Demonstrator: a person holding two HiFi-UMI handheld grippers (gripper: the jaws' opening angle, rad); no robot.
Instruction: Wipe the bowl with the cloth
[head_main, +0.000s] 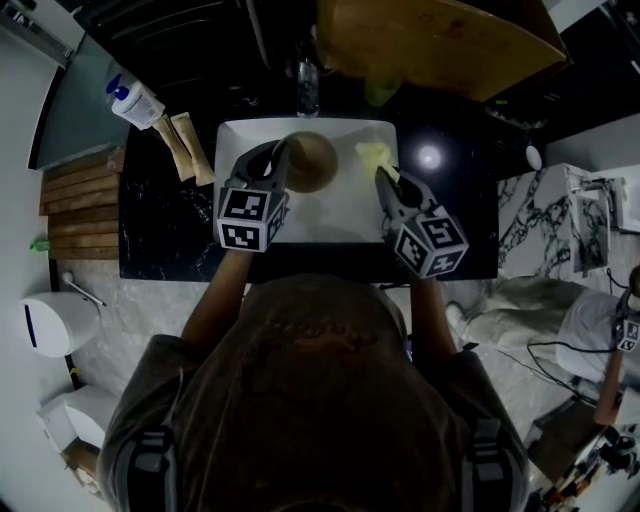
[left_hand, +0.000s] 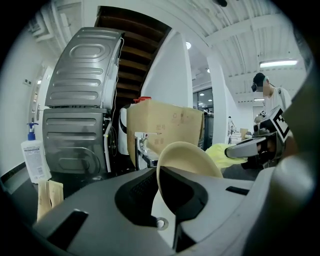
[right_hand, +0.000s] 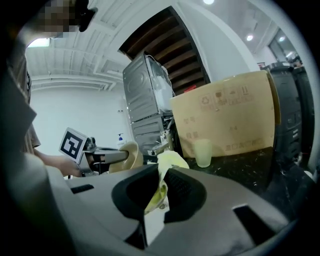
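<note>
Over on the left, your left gripper (head_main: 280, 152) is clamping its jaws on the rim of the bowl (head_main: 312, 160), holding it tipped on edge in the white sink (head_main: 240, 135). Moving right, your right gripper (head_main: 386, 180) is pinching the yellow cloth (head_main: 371, 154), which is sitting just beside the bowl with a gap between them.
</note>
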